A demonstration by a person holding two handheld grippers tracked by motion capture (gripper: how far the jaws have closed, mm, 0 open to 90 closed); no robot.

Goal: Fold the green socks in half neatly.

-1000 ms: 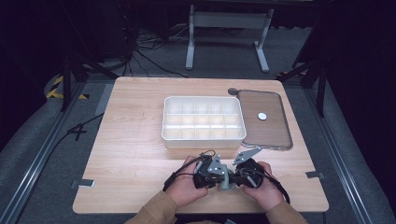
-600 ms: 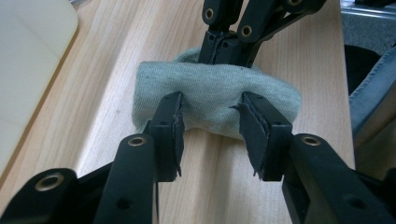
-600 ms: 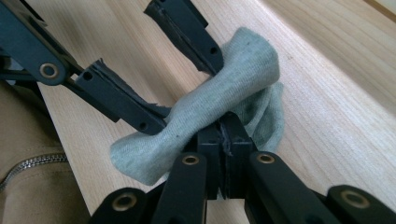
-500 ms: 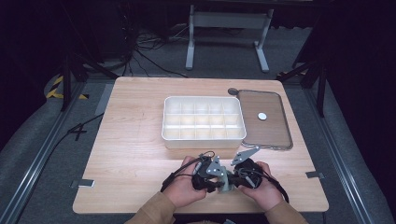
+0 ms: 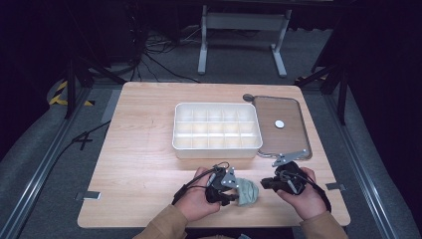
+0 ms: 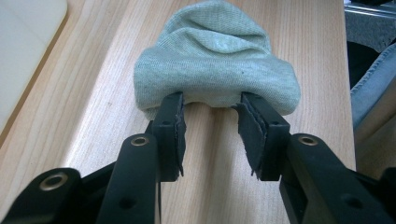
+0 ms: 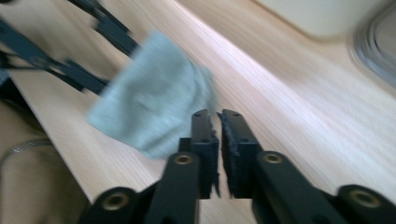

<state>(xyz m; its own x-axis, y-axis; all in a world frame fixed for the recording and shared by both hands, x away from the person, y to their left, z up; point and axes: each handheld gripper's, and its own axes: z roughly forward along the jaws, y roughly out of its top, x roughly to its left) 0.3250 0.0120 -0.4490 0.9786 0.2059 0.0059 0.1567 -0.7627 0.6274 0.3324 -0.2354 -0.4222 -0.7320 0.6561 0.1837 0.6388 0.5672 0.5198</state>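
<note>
Rolled grey-green sock [image 5: 247,191] lies on tabletop [image 5: 144,164], lower centre of high view, in front of compartment box [image 5: 216,130]. Left tool [image 6: 210,114]: jaws apart, tips touching sock's near edge, nothing clamped. Right tool [image 7: 219,122]: jaws together, empty, just beside sock at lower right. Risk, as judgement: left jaws may nudge soft roll away or pinch only outer layer, causing unrolling; right view blurred.
</note>
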